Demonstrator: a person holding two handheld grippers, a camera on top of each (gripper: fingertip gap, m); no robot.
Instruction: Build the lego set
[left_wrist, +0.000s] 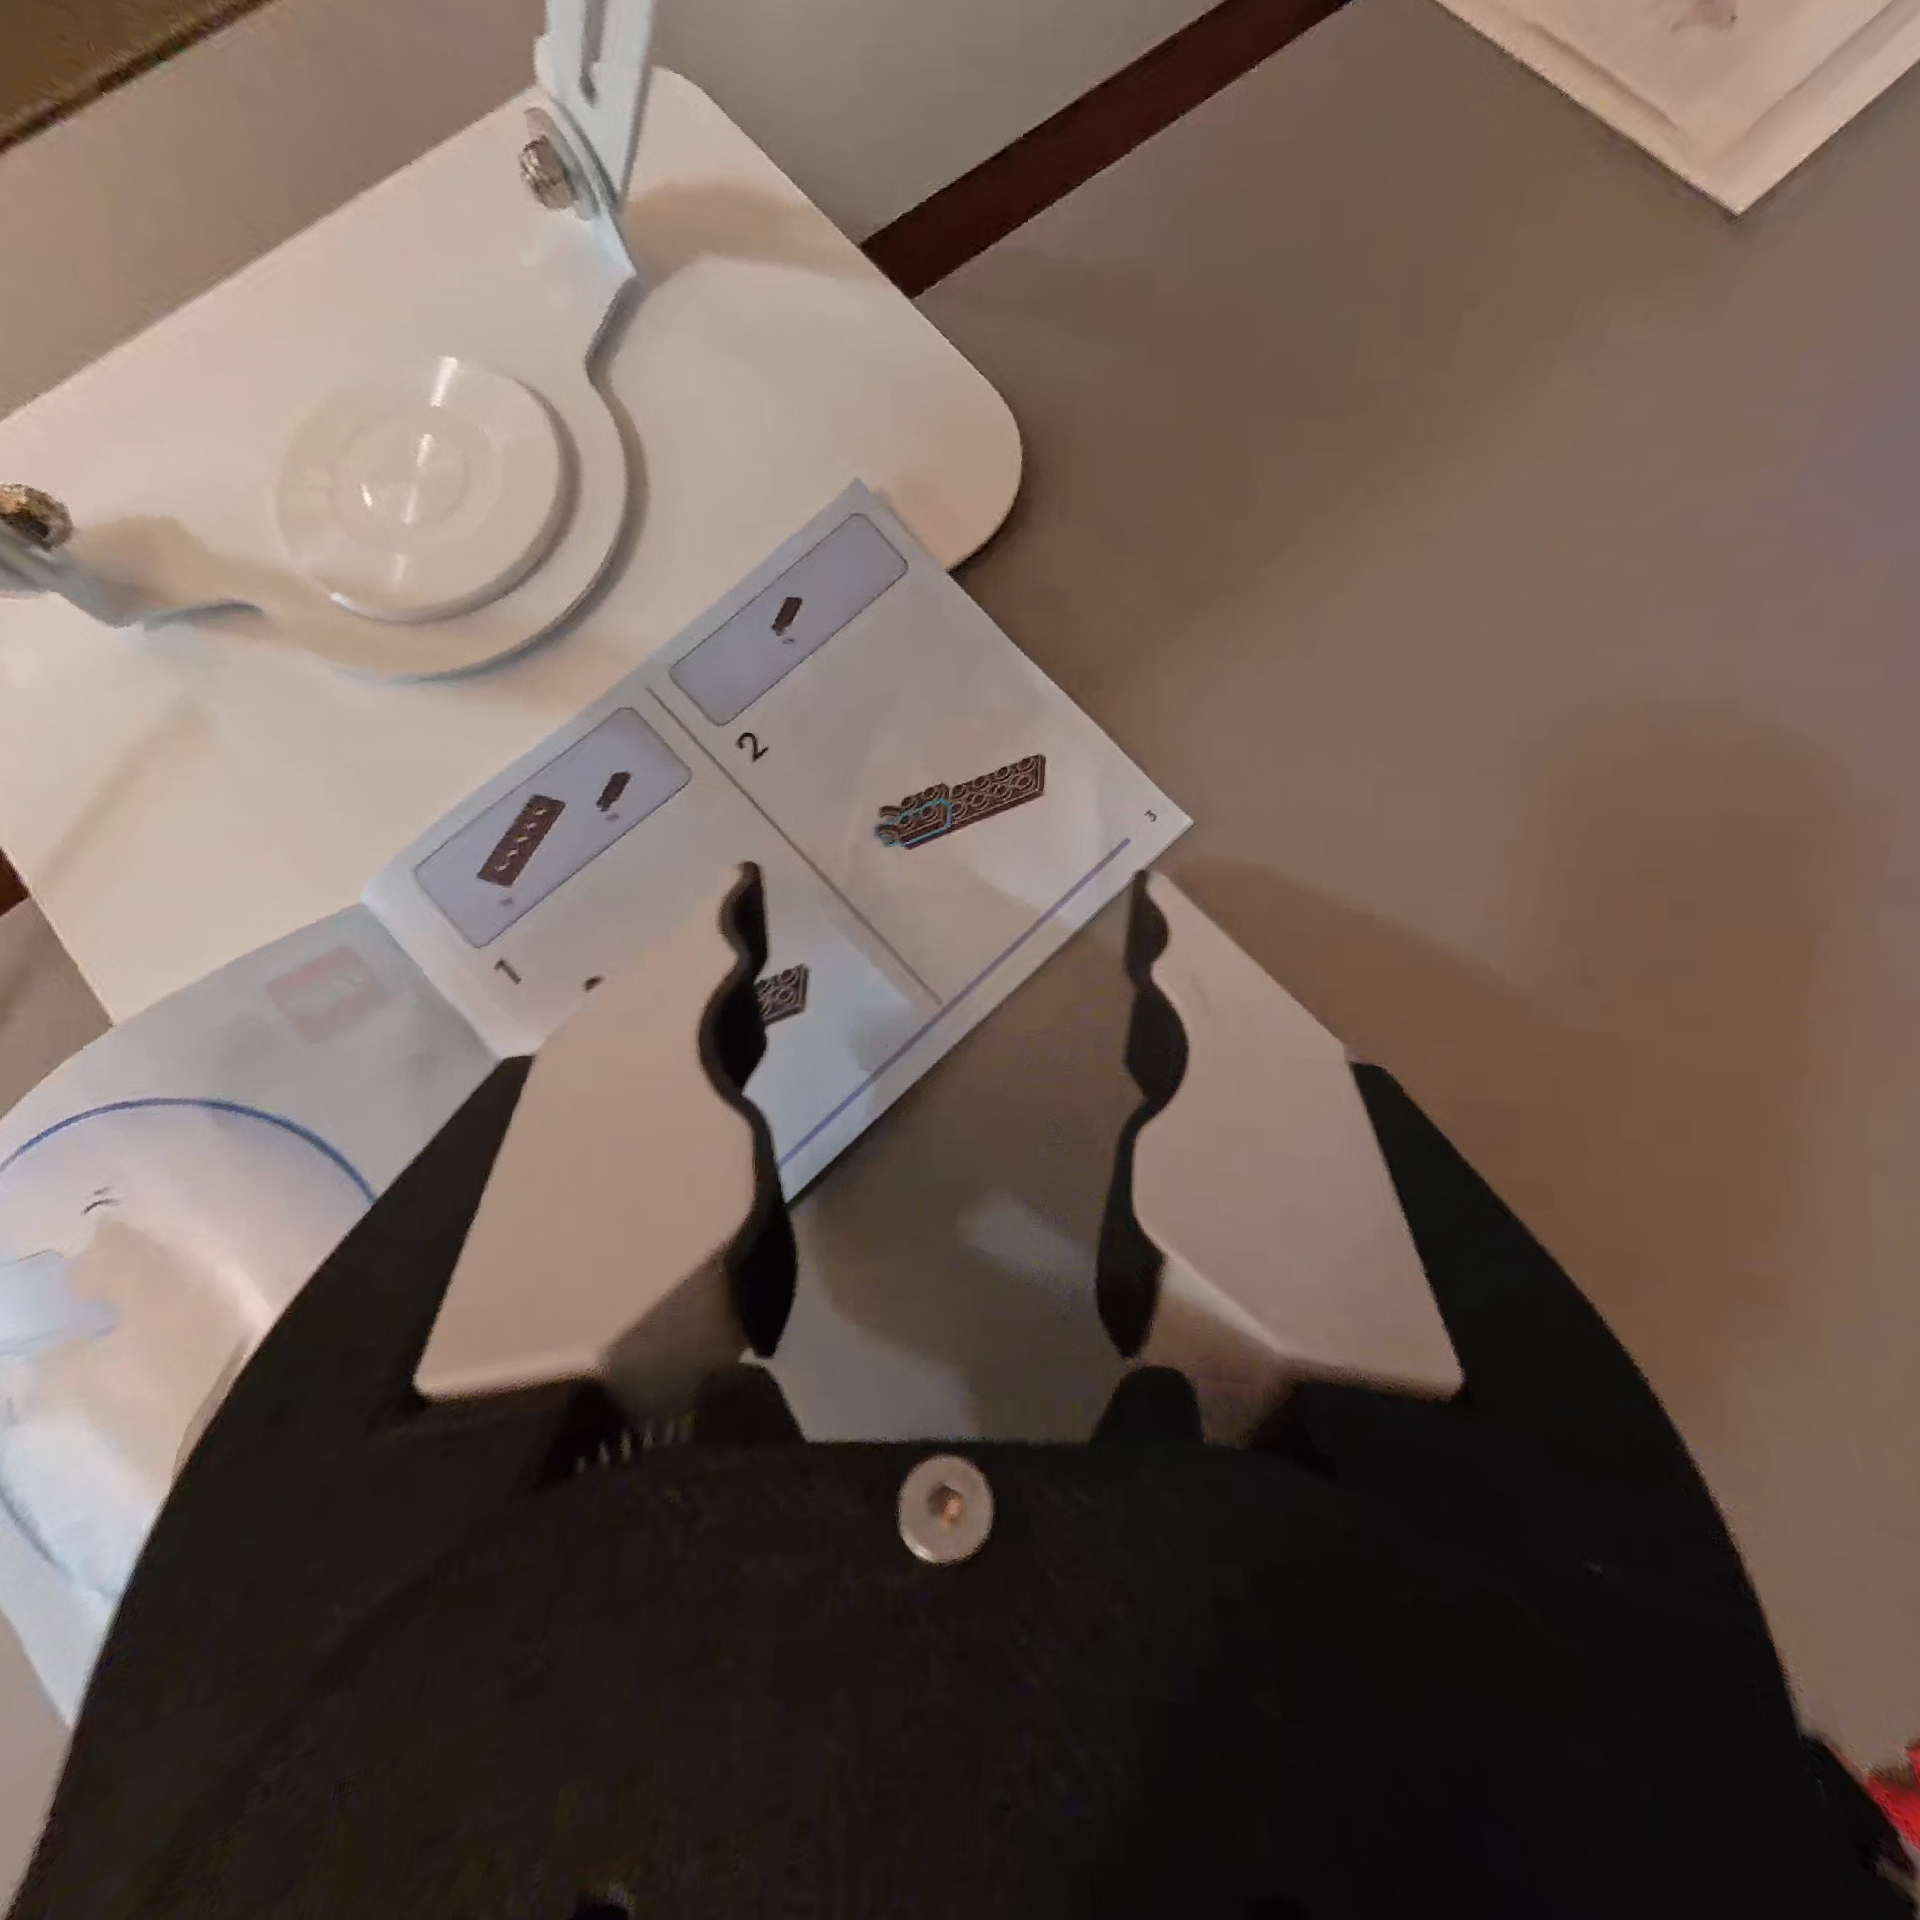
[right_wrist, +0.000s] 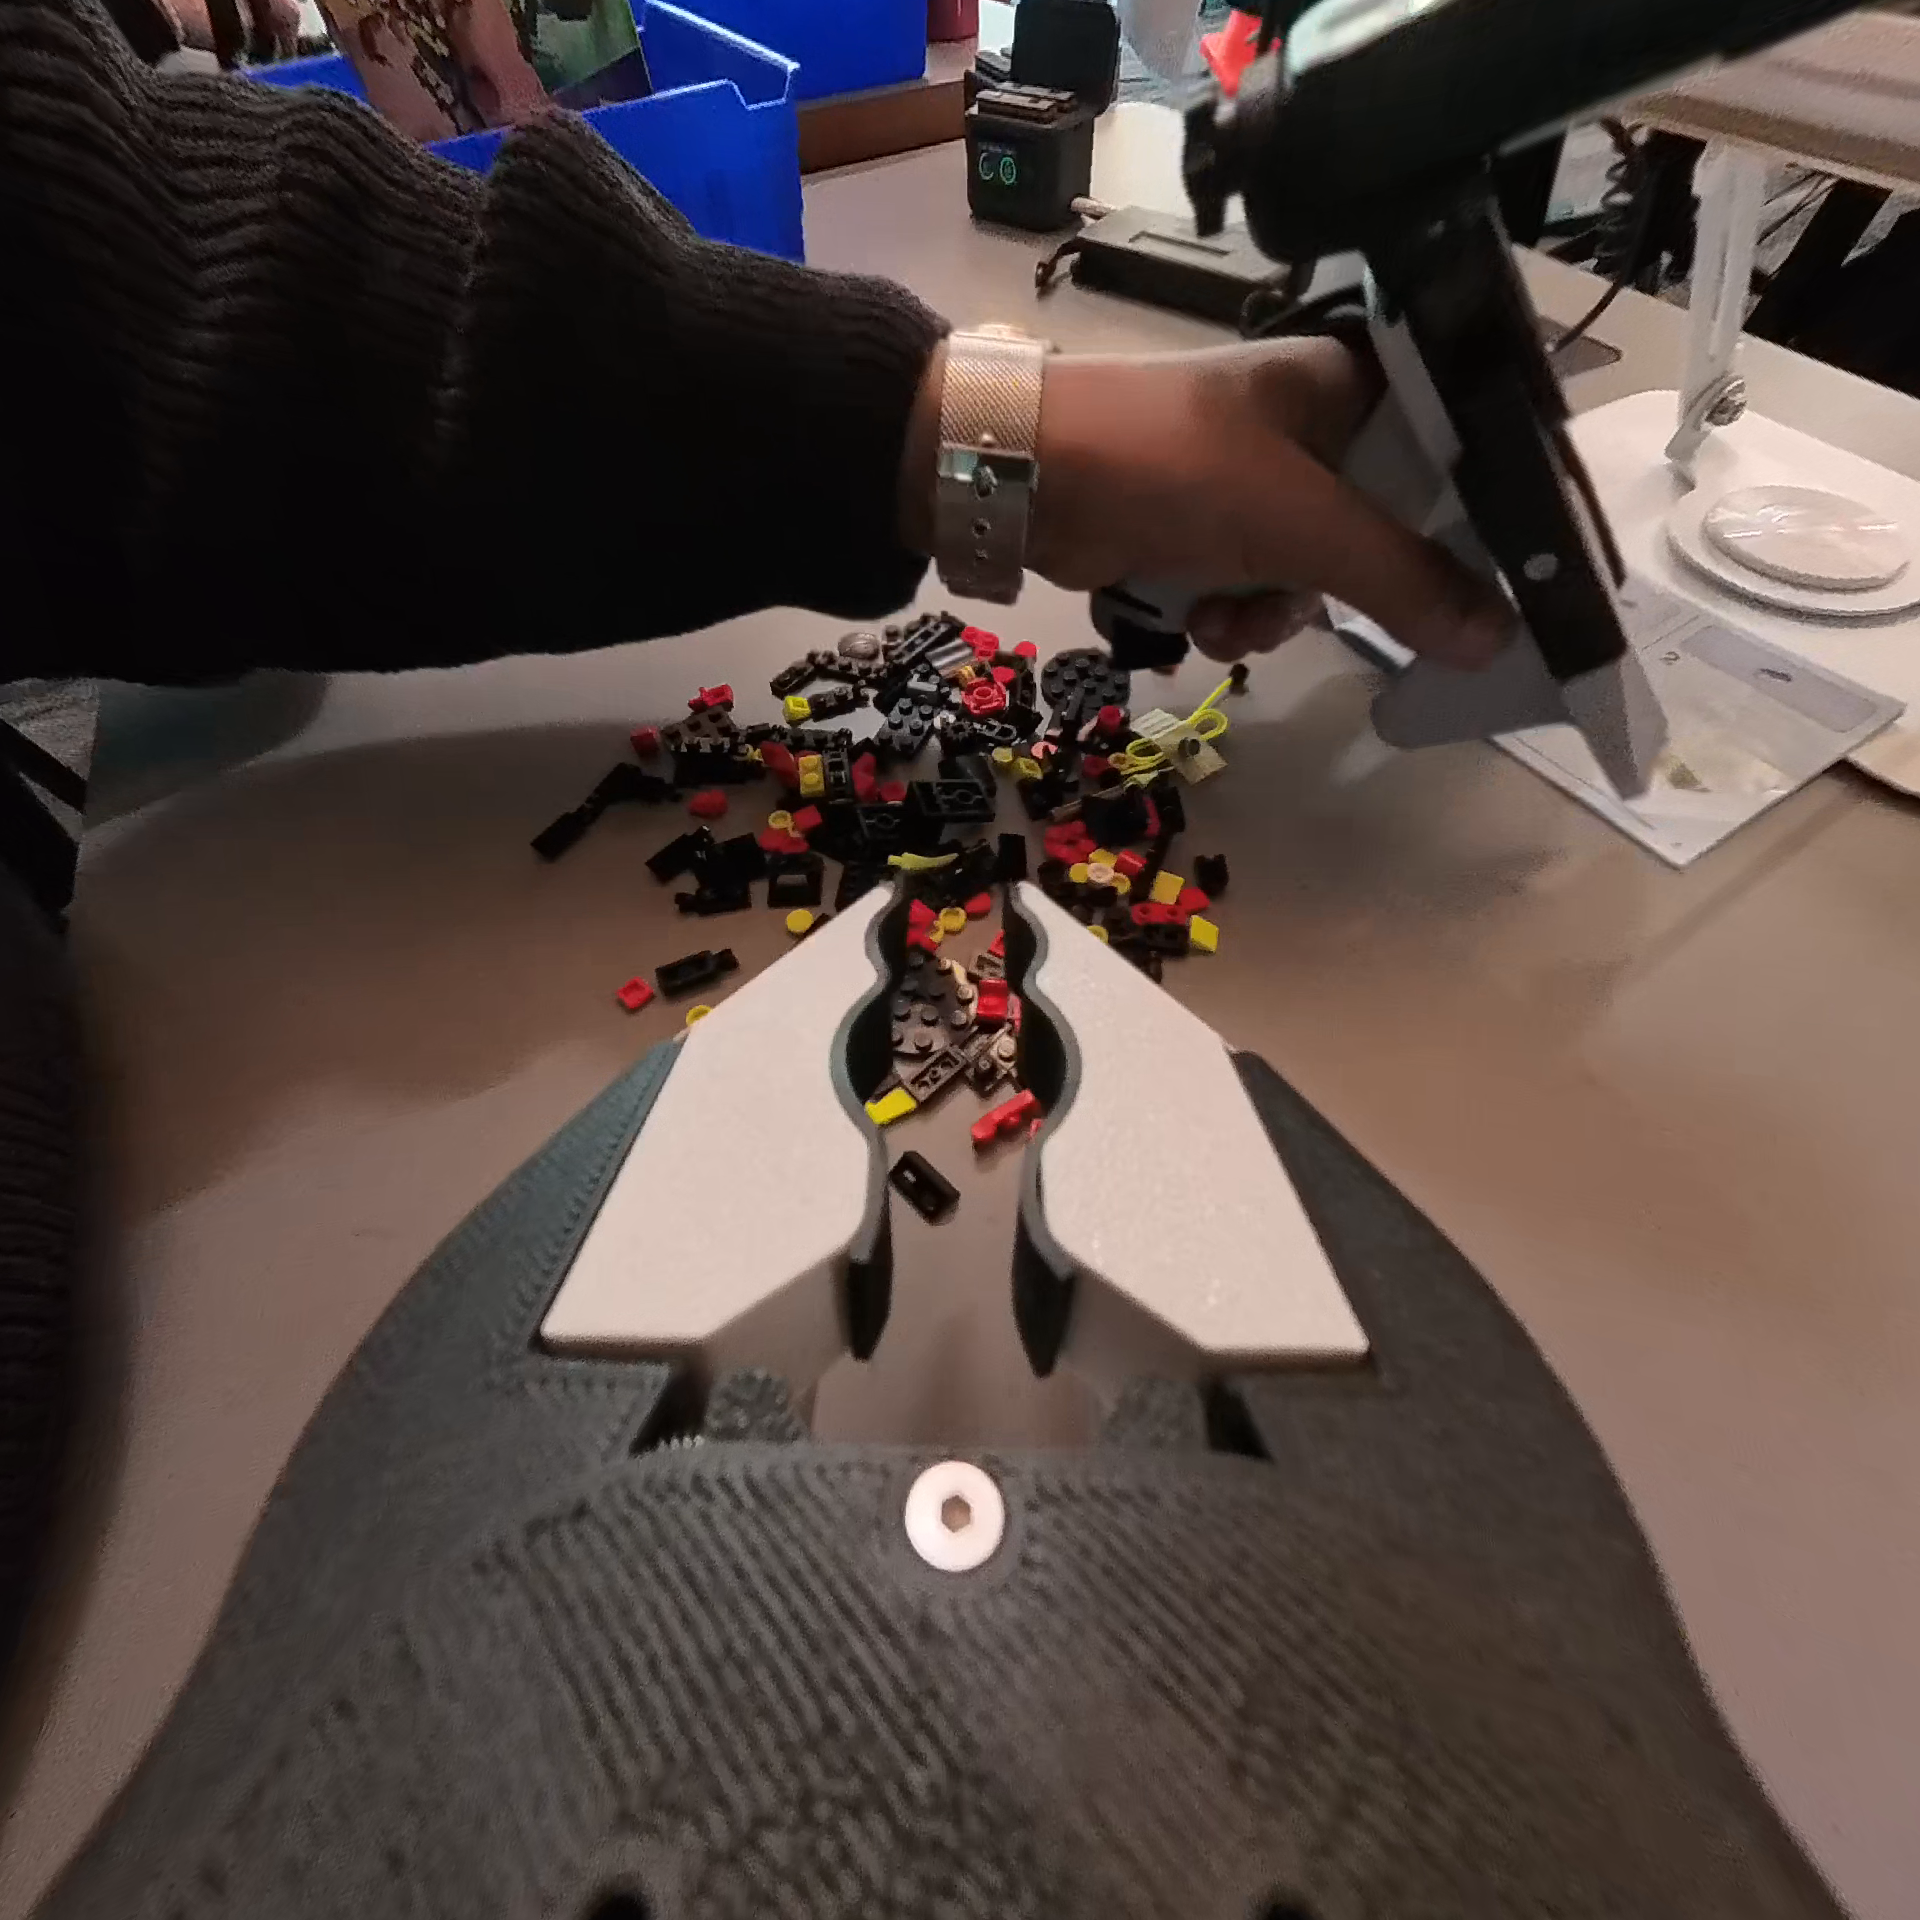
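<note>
The tan table (right_wrist: 1455, 1143) carries loose lego pieces (right_wrist: 914, 790), an instruction booklet (left_wrist: 831, 831) and a white stand base (left_wrist: 312, 727).

White lamp base (left_wrist: 727, 343) on grey table (left_wrist: 1507, 623); blue bins (right_wrist: 717, 135), black charger box (right_wrist: 1023, 156) behind.

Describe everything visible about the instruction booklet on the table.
The instruction booklet is thin, glossy, pale blue-white paper, lying open and flat on the tan table, skewed in the left wrist view. The facing page shows two numbered steps, each with a grey parts box and drawings of brown bricks. Its far corner overlaps the white stand base; the left gripper hovers over its near edge, fingers apart, one finger hiding part of the first step. A curled page lies at left.
</note>
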